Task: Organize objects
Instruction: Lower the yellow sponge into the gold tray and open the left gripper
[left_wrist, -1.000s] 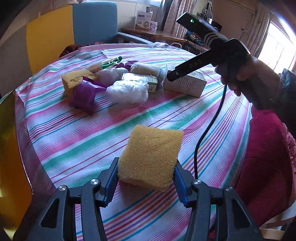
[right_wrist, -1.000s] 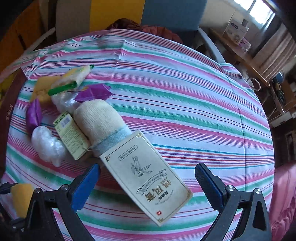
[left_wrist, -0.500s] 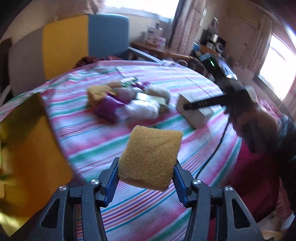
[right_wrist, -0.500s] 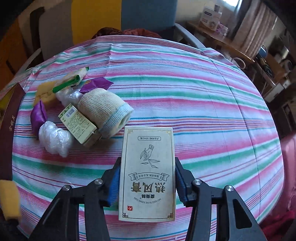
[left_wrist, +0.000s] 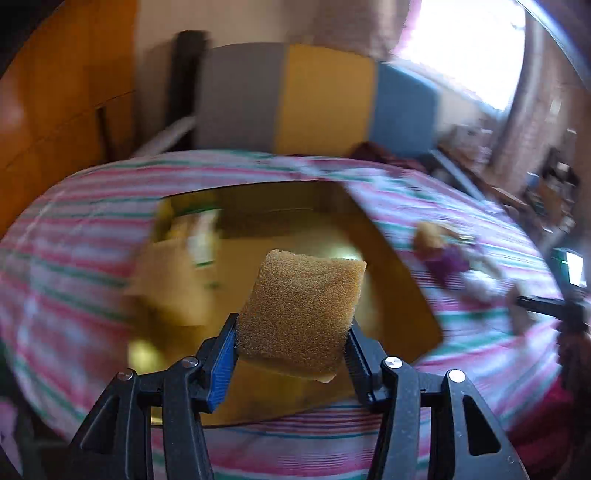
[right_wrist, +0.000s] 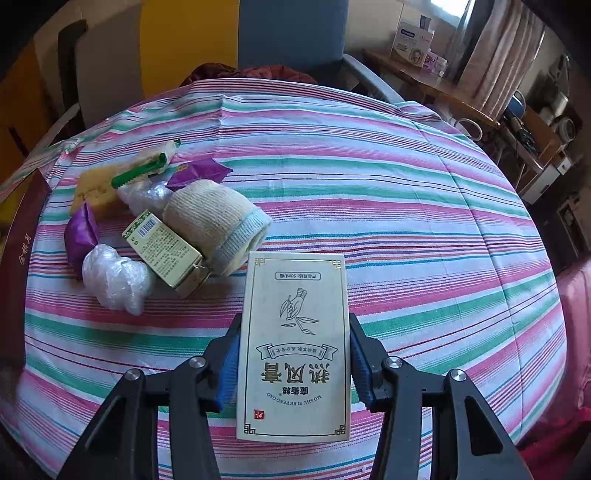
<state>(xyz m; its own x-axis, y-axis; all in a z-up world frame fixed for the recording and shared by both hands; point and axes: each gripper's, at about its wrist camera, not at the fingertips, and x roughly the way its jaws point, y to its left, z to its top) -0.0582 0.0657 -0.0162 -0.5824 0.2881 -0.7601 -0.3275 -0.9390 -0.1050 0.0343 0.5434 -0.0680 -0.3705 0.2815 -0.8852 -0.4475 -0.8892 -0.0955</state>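
**Sponge over the box, carton gripped above the cloth**

Left wrist view: your left gripper (left_wrist: 293, 352) has its blue pads pressed into both sides of a yellow sponge (left_wrist: 301, 310), which is held clear of any surface. Beneath it lies an open gold-lined box (left_wrist: 402, 295) resting on the striped tablecloth (left_wrist: 74, 229); the sponge hangs over the box's interior. Inside the box, toward its left side, some pale packages (left_wrist: 181, 266) show, too blurred to identify. To the right, on the cloth, a small heap of items (left_wrist: 450, 258) is smeared by motion, and at the far right edge a part of your other tool (left_wrist: 546, 304) enters the picture.

Right wrist view: your right gripper (right_wrist: 293, 365) is clamped on the long sides of a cream carton (right_wrist: 295, 343) printed with a hand-and-leaf drawing; the carton's near end sticks out past the pads toward the camera. To the left on the cloth sits a cluster: a rolled beige sock (right_wrist: 218, 225), a small green-trimmed box (right_wrist: 166, 253) touching it, a crumpled clear plastic bundle (right_wrist: 114, 277), a purple wrapper (right_wrist: 79, 236), a second yellow sponge (right_wrist: 98, 188), and a packet with a green strip (right_wrist: 147, 166). The dark red edge of the box (right_wrist: 22, 236) shows at the far left.
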